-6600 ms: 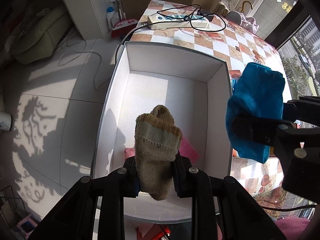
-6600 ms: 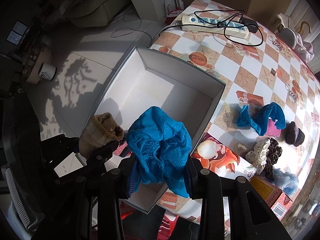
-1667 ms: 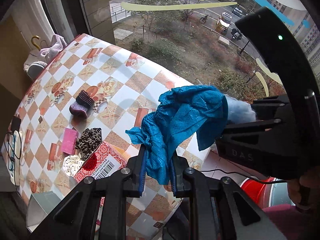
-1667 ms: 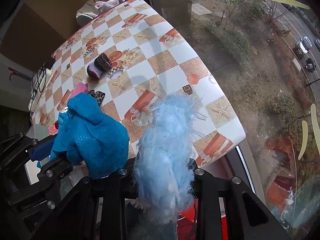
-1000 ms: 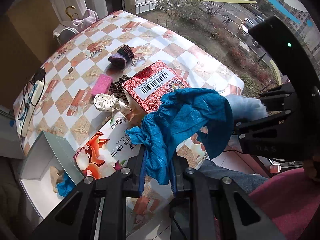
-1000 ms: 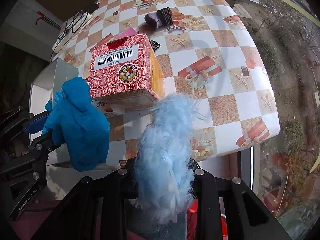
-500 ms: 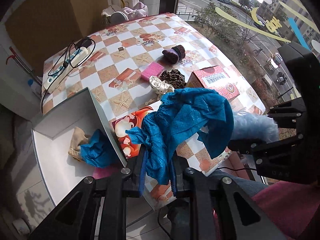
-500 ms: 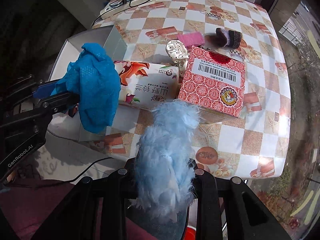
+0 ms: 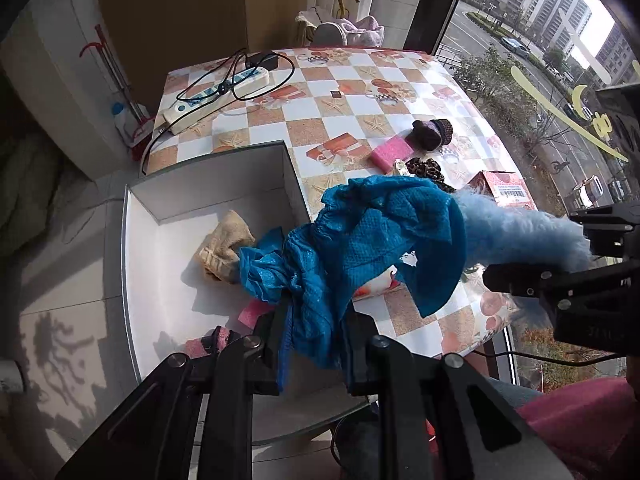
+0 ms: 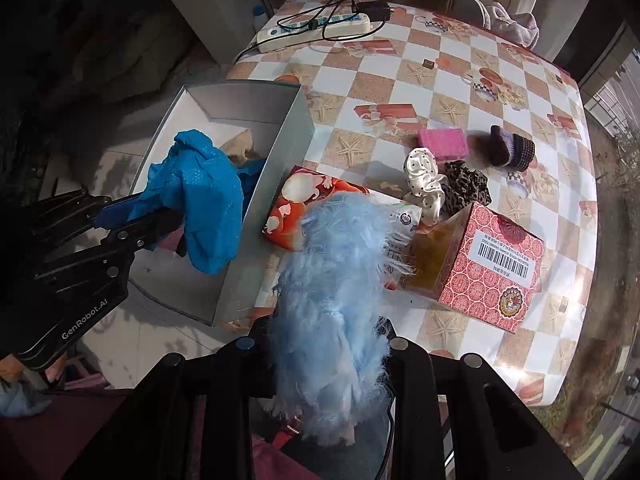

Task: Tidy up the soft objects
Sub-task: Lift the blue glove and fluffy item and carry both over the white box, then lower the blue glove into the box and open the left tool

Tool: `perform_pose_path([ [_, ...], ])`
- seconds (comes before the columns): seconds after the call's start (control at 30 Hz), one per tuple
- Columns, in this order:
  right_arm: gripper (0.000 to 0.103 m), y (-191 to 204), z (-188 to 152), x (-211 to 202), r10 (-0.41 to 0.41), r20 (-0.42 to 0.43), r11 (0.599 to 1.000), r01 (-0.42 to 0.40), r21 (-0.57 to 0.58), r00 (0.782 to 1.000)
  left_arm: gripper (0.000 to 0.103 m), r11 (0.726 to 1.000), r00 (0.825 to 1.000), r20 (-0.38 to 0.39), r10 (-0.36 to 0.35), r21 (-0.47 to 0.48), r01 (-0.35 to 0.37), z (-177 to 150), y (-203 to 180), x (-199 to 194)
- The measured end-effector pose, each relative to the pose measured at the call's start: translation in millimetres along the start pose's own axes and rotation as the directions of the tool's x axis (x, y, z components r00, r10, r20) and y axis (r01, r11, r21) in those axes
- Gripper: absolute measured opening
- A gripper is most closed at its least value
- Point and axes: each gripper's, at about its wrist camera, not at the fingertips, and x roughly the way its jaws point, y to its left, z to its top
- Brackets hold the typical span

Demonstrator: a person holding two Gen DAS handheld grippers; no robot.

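My left gripper (image 9: 314, 344) is shut on a blue mesh cloth (image 9: 360, 240) and holds it above the near right corner of the white box (image 9: 136, 280). The cloth also shows in the right wrist view (image 10: 200, 196). My right gripper (image 10: 326, 344) is shut on a fluffy light-blue piece (image 10: 332, 312), held above the table's near edge; it shows at the right of the left wrist view (image 9: 520, 236). In the box lie a beige knit sock (image 9: 224, 244), another blue cloth (image 9: 260, 268) and a pink item (image 9: 252, 312).
On the checkered table (image 10: 460, 64) lie a pink sponge (image 10: 442, 142), a dark knit piece (image 10: 512, 150), a white scrunchie (image 10: 424, 180), a leopard scrunchie (image 10: 466, 190), a red patterned box (image 10: 488, 268), a flat orange box (image 10: 308, 208) and a power strip (image 10: 312, 30).
Both grippers have swung from the table's window side towards the white box, each still holding its item. The left gripper's blue cloth now hangs at the box's near corner.
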Motion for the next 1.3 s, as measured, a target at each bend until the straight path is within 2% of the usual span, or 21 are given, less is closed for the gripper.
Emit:
perform_pose_path([
  [0.27, 0.030, 27.9, 22.1, 6.6, 0.042, -0.004, 0.998, -0.042, -0.047, 0.999, 0.022, 0.989, 0.998, -0.012, 0.056, -0.138, -0.057, -16.6, 41.2, 0.1],
  [0.63, 0.030, 61.9, 34.2, 22.3, 0.059, -0.058, 0.988, -0.066, -0.142, 0.997, 0.022, 0.963, 0.995, -0.032, 0.097, -0.249, -0.102, -33.1, 76.5, 0.6],
  [0.9, 0.030, 86.8, 43.3, 29.8, 0.074, -0.081, 0.976, -0.089, -0.200, 0.994, 0.022, 0.957, 0.991, -0.082, 0.107, -0.263, -0.125, -45.7, 81.2, 13.2],
  [1.3, 0.030, 112.5, 35.8, 56.7, 0.075, -0.175, 0.951, -0.123, -0.282, 0.982, 0.022, 0.943, 0.979, -0.177, 0.106, -0.295, -0.156, -74.4, 89.8, 33.5],
])
